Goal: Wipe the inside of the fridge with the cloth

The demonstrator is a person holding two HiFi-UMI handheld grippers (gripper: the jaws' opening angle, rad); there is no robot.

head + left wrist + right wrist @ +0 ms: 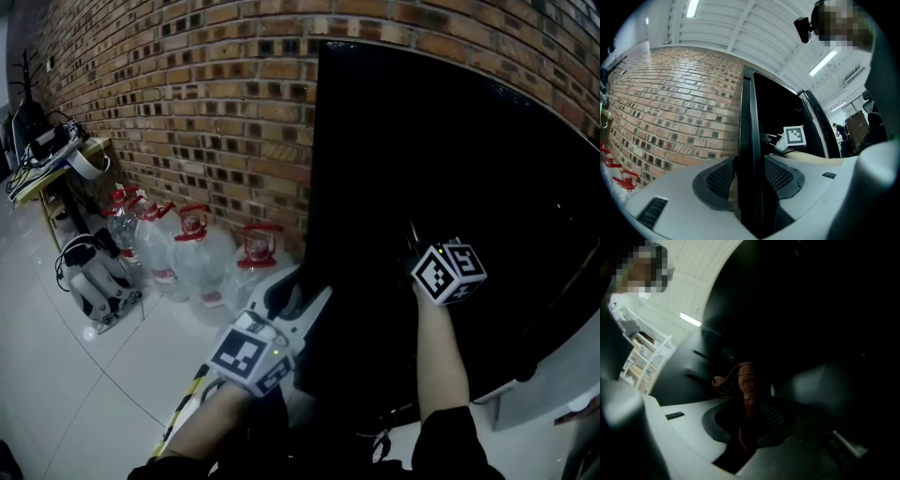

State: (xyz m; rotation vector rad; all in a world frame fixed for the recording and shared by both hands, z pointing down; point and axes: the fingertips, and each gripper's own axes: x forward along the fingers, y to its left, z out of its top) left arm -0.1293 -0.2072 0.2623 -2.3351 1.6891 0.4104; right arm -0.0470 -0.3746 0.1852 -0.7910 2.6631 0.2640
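The wiping step is in hand. The left gripper (750, 180) is clamped on the edge of the black door (751, 117), jaws at a middling width with the panel pinched between the pads (it serves as the doorstop here). The right gripper (750, 420) is past the door, deep in the dark fridge (487, 178), jaws closed on a reddish-brown cloth (747, 383) that sticks out ahead of them. Whether the cloth touches a wall is too dark to tell. Next, I judge, it must press on an inner surface and sweep across, with the door held steady.
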